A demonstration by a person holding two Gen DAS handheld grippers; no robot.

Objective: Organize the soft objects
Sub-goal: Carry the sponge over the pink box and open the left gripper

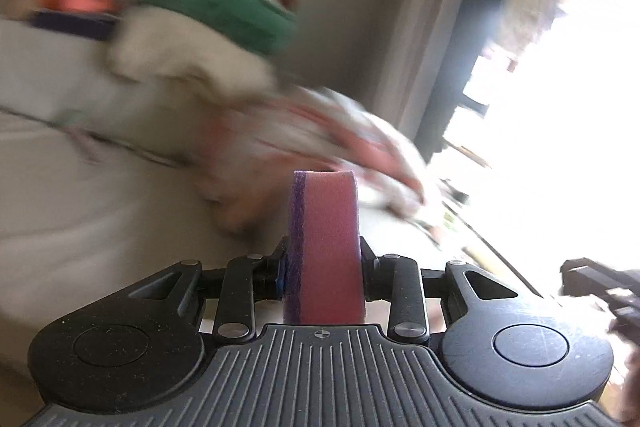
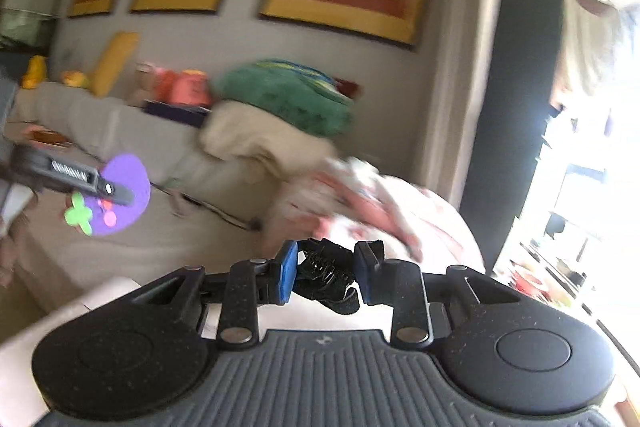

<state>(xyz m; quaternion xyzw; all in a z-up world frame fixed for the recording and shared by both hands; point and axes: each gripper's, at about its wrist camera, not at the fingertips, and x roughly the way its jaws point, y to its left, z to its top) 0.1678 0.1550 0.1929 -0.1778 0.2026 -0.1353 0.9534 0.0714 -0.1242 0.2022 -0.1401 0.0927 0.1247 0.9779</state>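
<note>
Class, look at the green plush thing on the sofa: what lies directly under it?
The green plush sits on a cream blanket that drapes over the sofa back. Whatever lies beneath the blanket is covered.

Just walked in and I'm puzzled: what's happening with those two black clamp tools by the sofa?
A person holds a two-finger gripper in each hand. The left gripper is clamped on a pink foam piece with a purple face. The right gripper pinches a small black fabric item; what it is stays unclear. Ahead, a grey sofa carries a green cushion, a cream blanket and a pink-and-white patterned cloth. The view is motion-blurred.
</note>
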